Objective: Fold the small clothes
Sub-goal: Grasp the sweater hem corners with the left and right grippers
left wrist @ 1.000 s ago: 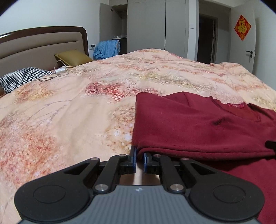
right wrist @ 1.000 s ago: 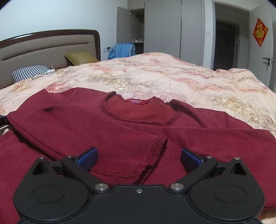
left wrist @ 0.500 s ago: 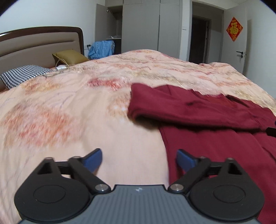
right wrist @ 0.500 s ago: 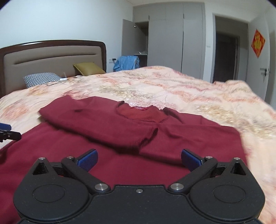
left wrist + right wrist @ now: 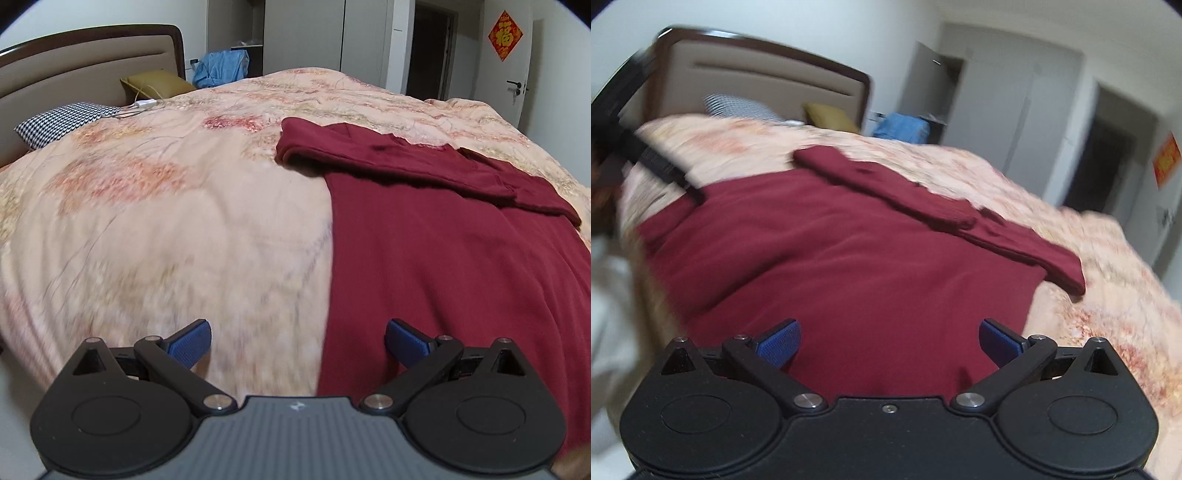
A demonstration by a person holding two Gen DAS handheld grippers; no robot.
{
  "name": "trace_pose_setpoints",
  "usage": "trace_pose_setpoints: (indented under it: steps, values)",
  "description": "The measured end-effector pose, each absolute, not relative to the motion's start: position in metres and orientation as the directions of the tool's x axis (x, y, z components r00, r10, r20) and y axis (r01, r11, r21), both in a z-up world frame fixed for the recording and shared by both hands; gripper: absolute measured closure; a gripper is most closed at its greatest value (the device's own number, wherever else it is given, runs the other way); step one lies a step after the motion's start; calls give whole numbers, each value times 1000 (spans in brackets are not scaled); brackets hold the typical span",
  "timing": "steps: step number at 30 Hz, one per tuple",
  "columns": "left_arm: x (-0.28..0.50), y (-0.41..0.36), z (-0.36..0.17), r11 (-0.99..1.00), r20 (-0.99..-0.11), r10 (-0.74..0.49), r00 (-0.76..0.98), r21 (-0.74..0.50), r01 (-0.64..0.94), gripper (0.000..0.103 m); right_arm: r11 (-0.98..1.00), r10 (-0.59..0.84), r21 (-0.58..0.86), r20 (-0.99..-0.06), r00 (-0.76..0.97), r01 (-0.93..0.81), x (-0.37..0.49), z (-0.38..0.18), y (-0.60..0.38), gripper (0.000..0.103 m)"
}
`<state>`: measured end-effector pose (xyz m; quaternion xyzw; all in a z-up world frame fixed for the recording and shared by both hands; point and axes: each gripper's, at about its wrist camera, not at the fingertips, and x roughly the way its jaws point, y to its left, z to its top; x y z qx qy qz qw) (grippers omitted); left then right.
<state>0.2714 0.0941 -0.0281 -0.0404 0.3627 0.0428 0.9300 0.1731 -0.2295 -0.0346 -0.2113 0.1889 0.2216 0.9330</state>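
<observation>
Two views cover the same dark red sweater [image 5: 443, 266] from opposite sides. From the left wrist, the left gripper [image 5: 298, 341] hangs over the bedspread [image 5: 166, 229] beside the sweater's near side edge, which runs up between its blue pads [image 5: 192, 341]; its jaws have just been opening and now stand wide, with nothing pressed between them. This view is fairly sharp and shows both sleeves folded across the upper part of the garment. From the right wrist, blurred and tilted, the right gripper [image 5: 889, 341] hangs over the sweater [image 5: 849, 266] body, jaws spread wide, holding nothing; whether the pads touch the cloth cannot be told. Only this view shows the left gripper [image 5: 653, 166] from outside, a dark streaked shape at the far left edge of the garment, and the bedspread [image 5: 1108, 325] beyond the sweater's right edge. The sweater lies flat on a peach floral quilt covering a large bed. At the head stand a padded headboard [image 5: 92, 62], a checked pillow [image 5: 62, 122] and an olive cushion [image 5: 155, 83], with a white cable [image 5: 140, 105] nearby. Behind are grey wardrobes [image 5: 306, 33], a blue garment [image 5: 221, 68], a dark doorway [image 5: 428, 48] and a white door with a red ornament [image 5: 505, 35]. Bare quilt lies open to the sweater's left, above its collar, and to its right.
</observation>
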Motion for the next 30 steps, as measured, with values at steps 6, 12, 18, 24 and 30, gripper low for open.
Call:
trace_pose_setpoints:
  steps: [6,12,18,24,30]
  values:
    - [230,70,-32,992,-670,-11,742,-99,-75,0,733,272,-486,-432,860,-476,134,-53,-216,0]
    - [201,43,-36,996,-664,-50,746,-89,-12,0,584,199,-702,-364,910,-408,106,-78,-205,1]
    - [179,27,-36,998,-644,-66,762,-47,47,0,474,188,-825,-248,950,-309,96,-92,-196,4]
    - [161,13,-36,991,-605,-94,791,16,130,0,436,221,-836,-259,940,-333,89,-94,-193,26]
    - [150,1,-45,982,-580,-84,811,91,167,0,481,236,-787,-307,922,-385,92,-81,-192,77]
